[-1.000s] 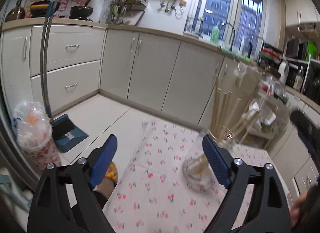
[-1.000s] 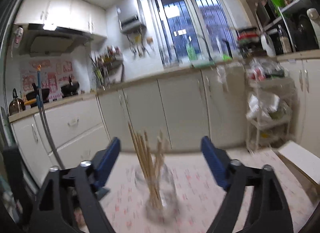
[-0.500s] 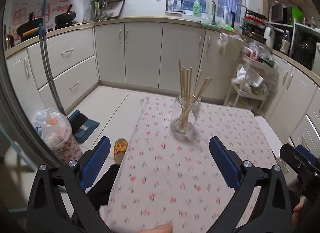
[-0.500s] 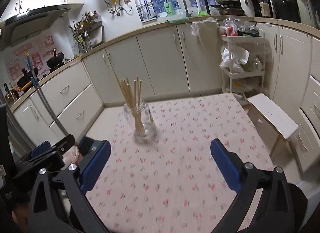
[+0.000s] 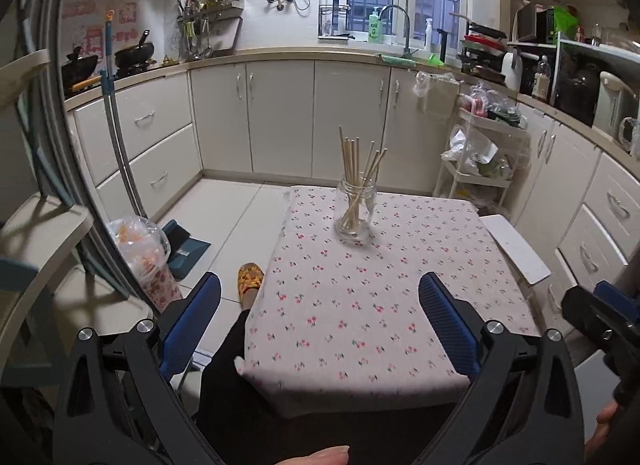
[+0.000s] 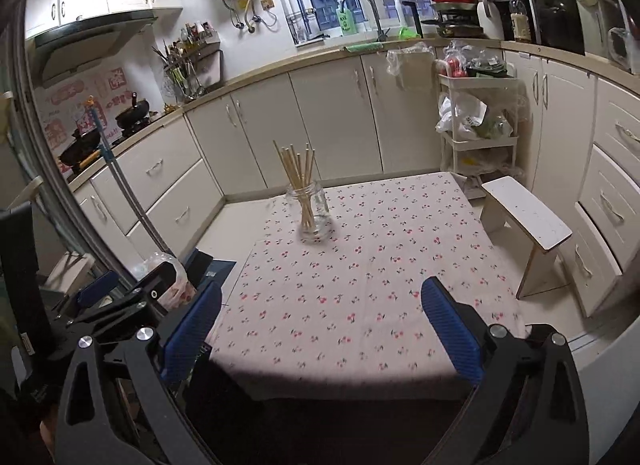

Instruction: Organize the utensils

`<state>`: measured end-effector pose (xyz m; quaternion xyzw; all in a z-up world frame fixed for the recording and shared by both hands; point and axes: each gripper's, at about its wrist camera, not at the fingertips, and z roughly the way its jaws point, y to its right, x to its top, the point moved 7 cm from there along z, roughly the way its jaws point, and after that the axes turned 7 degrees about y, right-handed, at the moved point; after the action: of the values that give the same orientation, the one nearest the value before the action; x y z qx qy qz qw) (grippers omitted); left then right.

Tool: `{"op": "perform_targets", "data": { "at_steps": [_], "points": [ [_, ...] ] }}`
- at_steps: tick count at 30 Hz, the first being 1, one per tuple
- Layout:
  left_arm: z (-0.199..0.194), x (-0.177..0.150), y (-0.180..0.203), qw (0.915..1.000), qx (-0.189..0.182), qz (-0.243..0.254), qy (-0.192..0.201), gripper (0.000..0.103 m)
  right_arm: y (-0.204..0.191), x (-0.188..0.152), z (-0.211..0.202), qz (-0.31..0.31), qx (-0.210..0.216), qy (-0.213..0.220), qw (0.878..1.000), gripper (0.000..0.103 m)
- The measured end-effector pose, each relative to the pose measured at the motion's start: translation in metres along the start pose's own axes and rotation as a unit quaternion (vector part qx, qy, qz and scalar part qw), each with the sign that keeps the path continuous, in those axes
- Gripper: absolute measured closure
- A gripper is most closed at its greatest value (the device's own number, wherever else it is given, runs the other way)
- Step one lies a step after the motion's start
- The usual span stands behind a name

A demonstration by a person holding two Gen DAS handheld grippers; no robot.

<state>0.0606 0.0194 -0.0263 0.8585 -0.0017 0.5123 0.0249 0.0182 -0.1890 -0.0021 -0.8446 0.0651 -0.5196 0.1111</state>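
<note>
**Both grippers wide apart, jar of chopsticks alone on table**

L gripper [image 5: 320, 305]: jaws spread wide, nothing betw them; they have just been opening. R gripper [image 6: 320, 309]: same, jaws wide, empty, just been opening. Both hang over the near edge of the table [image 5: 360, 329], well apart from the jar.

Glass jar [image 5: 355, 214] stands upright on the cherry-print cloth, toward the far edge, slightly L of centre. Nothing else on the cloth, so open room on all sides of the jar, most on the near side and to the R.

Chopsticks [image 5: 352, 169]: bundle stands in the jar, long axis near vertical, tips up. Most lean slightly; a few fan out to the R in L wrist view. Lower ends rest on jar bottom.

Edges: L table edge drops to tiled floor [image 5: 224, 217]; a leg and yellow slipper [image 5: 250, 275] sit just beside it. White stool [image 6: 526, 221] just beside R edge. Cabinets [image 5: 280, 117] beyond the far edge, w/ floor gap between.
</note>
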Motion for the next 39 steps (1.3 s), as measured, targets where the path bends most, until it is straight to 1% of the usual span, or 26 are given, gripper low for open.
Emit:
{"op": "perform_targets", "data": {
  "at_steps": [4,7,10,13,16,19,23,25,31,35,39],
  "points": [
    [-0.019,-0.008,-0.004,1.0,0.001,-0.005,-0.004,0.008,-0.005,-0.009,-0.014,0.007,0.009,-0.007,1.0,0.007],
    [-0.032,-0.013,-0.01,0.9997,0.016,-0.009,-0.013,0.008,-0.007,-0.009,-0.02,0.019,0.025,-0.02,0.999,0.007],
    [-0.045,-0.013,-0.014,0.9995,0.02,-0.018,-0.016,0.008,-0.005,-0.007,-0.03,0.036,0.021,-0.028,0.999,0.007],
    [-0.06,-0.015,-0.016,0.999,0.006,-0.038,-0.024,0.008,-0.01,-0.006,-0.05,0.037,0.024,-0.013,0.999,0.007],
    [-0.076,-0.024,-0.015,0.9988,-0.005,-0.038,-0.03,0.008,-0.019,-0.015,-0.074,0.035,0.029,0.005,0.999,0.007],
    [-0.098,-0.029,-0.013,0.9994,-0.006,-0.034,-0.011,0.008,-0.023,-0.024,-0.092,0.021,0.019,0.014,1.0,0.007],
    [-0.122,-0.032,-0.006,0.9998,-0.003,-0.014,0.015,0.008,-0.023,-0.022,-0.103,0.016,0.01,0.019,1.0,0.007],
    [-0.131,-0.031,-0.005,0.9996,-0.004,-0.015,0.022,0.008,-0.026,-0.022,-0.109,0.011,0.01,0.023,1.0,0.007],
    [-0.142,-0.027,-0.016,0.9986,-0.006,-0.046,0.027,0.008,-0.029,-0.025,-0.123,-0.002,0.0,0.034,0.999,0.007],
    [-0.148,-0.025,-0.014,0.9989,-0.003,-0.033,0.032,0.008,-0.029,-0.026,-0.126,-0.008,-0.002,0.033,0.999,0.007],
    [-0.155,-0.02,-0.016,0.9985,0.011,-0.026,0.047,0.008,-0.035,-0.027,-0.13,-0.017,0.0,0.035,0.999,0.007]
  ]
}}
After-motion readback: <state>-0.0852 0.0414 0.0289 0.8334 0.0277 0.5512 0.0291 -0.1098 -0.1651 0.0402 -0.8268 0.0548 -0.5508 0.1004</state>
